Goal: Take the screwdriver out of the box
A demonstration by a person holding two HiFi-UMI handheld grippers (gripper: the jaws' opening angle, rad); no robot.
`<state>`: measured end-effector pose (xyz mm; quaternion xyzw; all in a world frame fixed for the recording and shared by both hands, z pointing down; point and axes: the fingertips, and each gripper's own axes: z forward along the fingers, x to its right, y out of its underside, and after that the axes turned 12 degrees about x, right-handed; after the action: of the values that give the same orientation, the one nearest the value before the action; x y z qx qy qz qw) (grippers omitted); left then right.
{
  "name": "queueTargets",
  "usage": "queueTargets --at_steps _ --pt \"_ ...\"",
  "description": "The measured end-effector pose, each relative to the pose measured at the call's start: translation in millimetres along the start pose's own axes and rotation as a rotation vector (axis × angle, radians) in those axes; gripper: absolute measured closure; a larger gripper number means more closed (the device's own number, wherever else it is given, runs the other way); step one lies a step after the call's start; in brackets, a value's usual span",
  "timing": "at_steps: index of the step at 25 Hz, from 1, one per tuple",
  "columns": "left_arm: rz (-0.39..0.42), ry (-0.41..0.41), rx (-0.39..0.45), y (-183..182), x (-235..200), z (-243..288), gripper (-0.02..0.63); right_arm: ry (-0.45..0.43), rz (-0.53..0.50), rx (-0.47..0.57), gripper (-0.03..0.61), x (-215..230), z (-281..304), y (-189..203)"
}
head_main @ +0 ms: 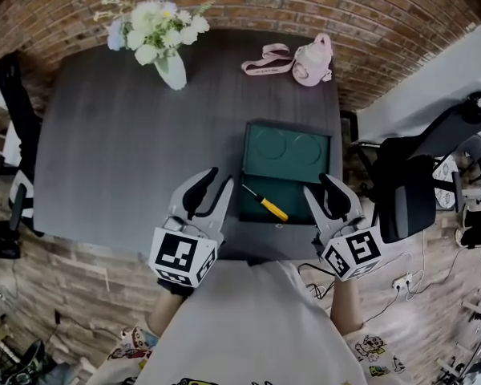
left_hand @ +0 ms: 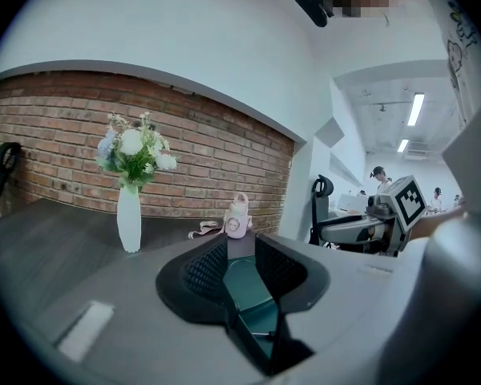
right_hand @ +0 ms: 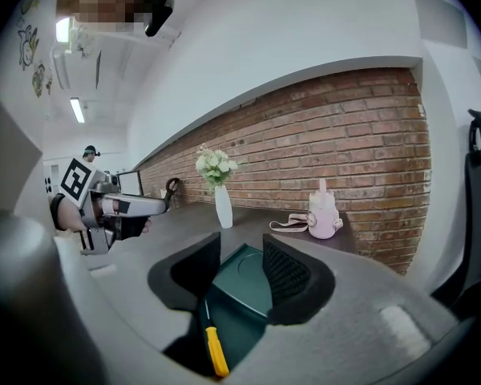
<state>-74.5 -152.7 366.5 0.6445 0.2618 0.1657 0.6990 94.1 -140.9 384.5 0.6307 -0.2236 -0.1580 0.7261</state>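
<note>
1. The screwdriver lies in the near half of the open green box, at lower centre of the head view, on the dark table.
2. Its long axis runs diagonally. The thin metal shaft points to the upper left, and the yellow handle ends at the lower right, by the box's near edge.
3. The left gripper hovers just left of the box with its jaws moderately apart and nothing between them. In the left gripper view only the box's green inside shows through the gap.
4. The right gripper hovers at the box's right edge, also parted and empty. In the right gripper view the screwdriver sits low and slightly left in the gap, handle nearest the camera and shaft leading away.
5. The tool lies between the two grippers, shaft tip towards the left one and handle towards the right.
6. The right gripper looks better placed, in my judgement. The handle lies just below and left of its jaws, so it needs to drop and shift left, with the jaws set across the handle's axis.
</note>
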Motion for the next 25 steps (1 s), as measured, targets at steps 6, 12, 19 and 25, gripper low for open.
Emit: queueTargets --at_steps 6,12,19,25 --pt "-0.014 -0.012 -0.028 16 1 -1 0.506 -0.046 -0.017 -0.077 0.419 -3 2 19" --pt "-0.031 -0.027 -0.054 35 4 -7 0.506 -0.096 -0.011 -0.152 0.419 -10 5 42" --pt "-0.039 -0.025 -0.093 53 8 -14 0.508 -0.165 0.017 -0.243 0.419 -26 12 75" --pt "-0.056 -0.041 -0.115 64 6 -19 0.508 -0.209 0.017 -0.319 0.417 -34 18 101"
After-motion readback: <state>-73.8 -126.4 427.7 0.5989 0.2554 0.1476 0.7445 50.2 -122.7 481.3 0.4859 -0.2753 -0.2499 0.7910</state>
